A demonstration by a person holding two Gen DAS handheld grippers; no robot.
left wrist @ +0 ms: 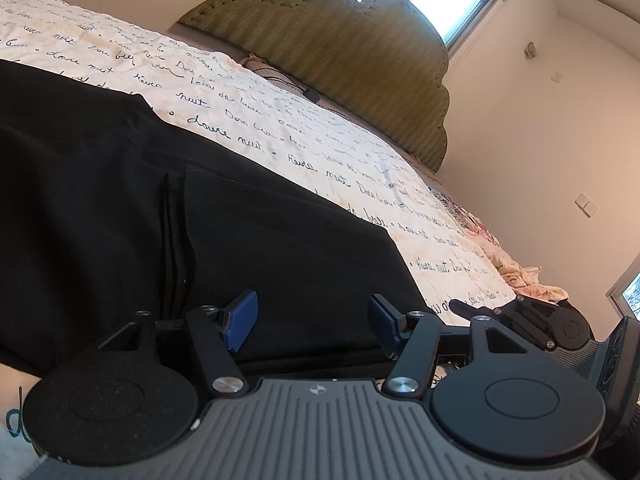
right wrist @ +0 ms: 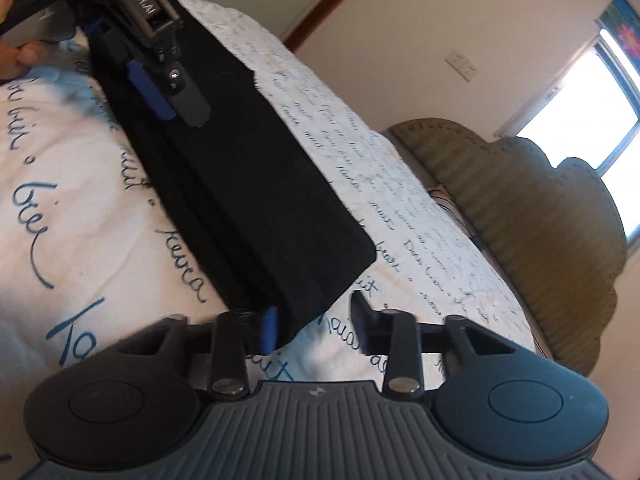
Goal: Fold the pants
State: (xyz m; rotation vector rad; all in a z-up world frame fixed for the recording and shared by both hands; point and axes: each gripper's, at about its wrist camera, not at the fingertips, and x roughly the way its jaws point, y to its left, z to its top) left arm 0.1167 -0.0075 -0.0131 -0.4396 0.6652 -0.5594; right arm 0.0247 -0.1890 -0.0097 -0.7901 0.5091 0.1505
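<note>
Left gripper (left wrist: 312,322) low over one end of the black pants (left wrist: 200,220), jaws wide, cloth between the blue pads but not pinched

Pants lying as one long folded strip on the script-printed bed sheet (left wrist: 360,168), along its near side, well apart from the green headboard (left wrist: 360,60)

Right gripper (right wrist: 316,320) at the opposite end, jaws partway apart: one pad against the strip's near corner, the other over bare sheet, no grip showing

For the step in hand, probably the end-to-end fold: slide each lower pad right under the strip, catch every layer, not just the top one; centre the right jaws on the corner before closing, since only one pad meets cloth now; lift both ends level, carry one end over the other, match the long edges before letting go

Counted: one pair of pants, two grippers, one sheet, one headboard, one hand (right wrist: 12,52) partly in view at the top left corner of the right wrist view
</note>
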